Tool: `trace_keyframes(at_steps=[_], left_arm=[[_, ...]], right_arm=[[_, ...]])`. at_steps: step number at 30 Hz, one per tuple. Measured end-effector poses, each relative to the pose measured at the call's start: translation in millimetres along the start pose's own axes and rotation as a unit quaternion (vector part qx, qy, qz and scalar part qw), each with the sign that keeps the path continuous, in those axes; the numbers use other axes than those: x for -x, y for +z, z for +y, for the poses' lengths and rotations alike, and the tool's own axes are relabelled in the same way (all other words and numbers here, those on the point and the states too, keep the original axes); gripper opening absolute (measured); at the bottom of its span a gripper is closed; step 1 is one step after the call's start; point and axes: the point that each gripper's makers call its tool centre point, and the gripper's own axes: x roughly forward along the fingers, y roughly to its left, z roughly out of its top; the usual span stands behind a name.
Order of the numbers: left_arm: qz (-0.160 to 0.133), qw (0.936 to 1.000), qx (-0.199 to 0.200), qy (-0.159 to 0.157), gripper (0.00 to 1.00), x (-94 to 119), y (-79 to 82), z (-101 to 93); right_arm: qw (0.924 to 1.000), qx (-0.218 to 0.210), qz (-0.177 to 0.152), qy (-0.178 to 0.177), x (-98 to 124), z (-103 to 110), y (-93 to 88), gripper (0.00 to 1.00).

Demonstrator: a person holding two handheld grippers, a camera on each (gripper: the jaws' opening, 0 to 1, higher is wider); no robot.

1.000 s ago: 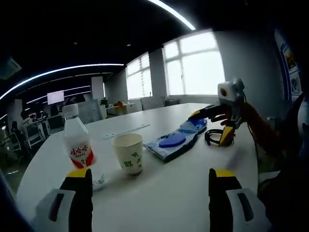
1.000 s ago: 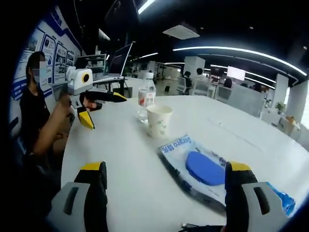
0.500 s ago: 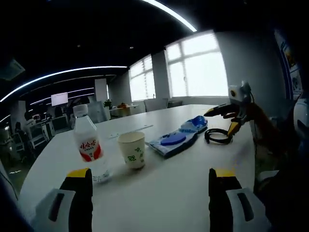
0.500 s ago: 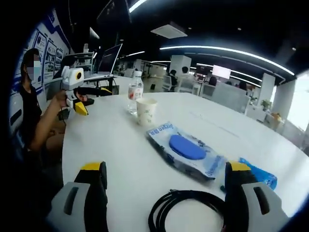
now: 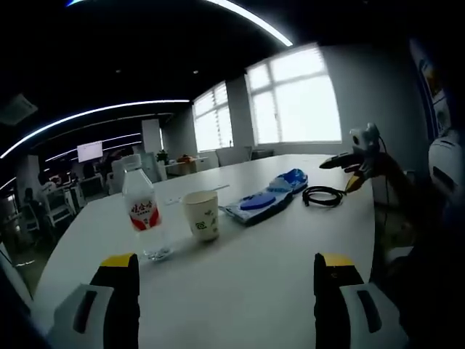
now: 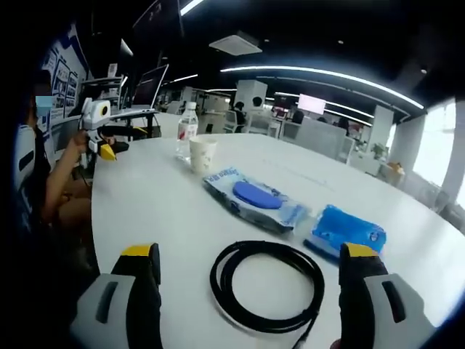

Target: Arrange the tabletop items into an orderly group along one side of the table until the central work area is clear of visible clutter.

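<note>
On the white table (image 6: 167,211), largest to smallest, lie a clear packet (image 6: 251,198), coiled cable (image 6: 267,283), blue pouch (image 6: 347,228), bottle (image 5: 142,216) and cup (image 5: 201,214), strung across the middle. Both the left gripper (image 5: 225,280) and right gripper (image 6: 249,278) stand apart, empty. Best approach: close on the cable's near loop squarely.

both grippers have drawn back from the items. the right gripper (image 6: 247,291) now hangs over the coiled cable (image 6: 267,285), the left gripper (image 5: 225,302) farther from the bottle (image 5: 144,217)

Two cameras facing each other across one counter (image 5: 276,283)

Each looks low along its tool; both share the bottle (image 5: 143,217), cup (image 6: 202,154) and coiled cable (image 6: 266,285).
</note>
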Motion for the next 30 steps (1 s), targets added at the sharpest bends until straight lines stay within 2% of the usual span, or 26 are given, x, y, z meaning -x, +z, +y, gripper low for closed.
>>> trace_keyframes(at_steps=[1, 2, 4, 11, 17, 25, 27, 30], left_arm=[[0.000, 0.9999, -0.009, -0.007, 1.00, 14, -5.0, -4.9], [-0.007, 0.9999, -0.007, -0.009, 1.00, 25, -8.6, -4.2], [-0.013, 0.9998, -0.009, -0.012, 1.00, 32, -11.9, -4.6], [-0.013, 0.9998, -0.016, -0.008, 1.00, 50, -24.4, -2.2], [-0.011, 0.9999, -0.013, -0.002, 1.00, 58, -30.1, -1.1], [-0.027, 0.9996, -0.003, 0.007, 1.00, 70, -26.6, 1.8], [-0.033, 0.9995, -0.002, 0.004, 1.00, 73, -26.1, 1.0], [-0.037, 0.9993, 0.001, 0.002, 1.00, 76, -27.8, 0.8]], right_arm=[[0.9995, 0.001, 0.010, -0.028, 16, -7, -18.2, 1.00], [0.9990, -0.016, -0.002, -0.042, 33, -12, -24.1, 1.00], [0.9983, -0.014, -0.006, -0.057, 44, -18, -28.2, 1.00], [0.9968, -0.022, 0.002, -0.077, 67, -26, -50.6, 1.00], [0.9949, -0.034, -0.028, -0.090, 85, -30, -50.0, 1.00], [0.9944, -0.044, -0.033, -0.090, 105, -42, -63.1, 1.00], [0.9952, -0.047, -0.048, -0.070, 105, -40, -64.1, 1.00], [0.9959, -0.053, -0.044, -0.059, 105, -39, -72.0, 1.00]])
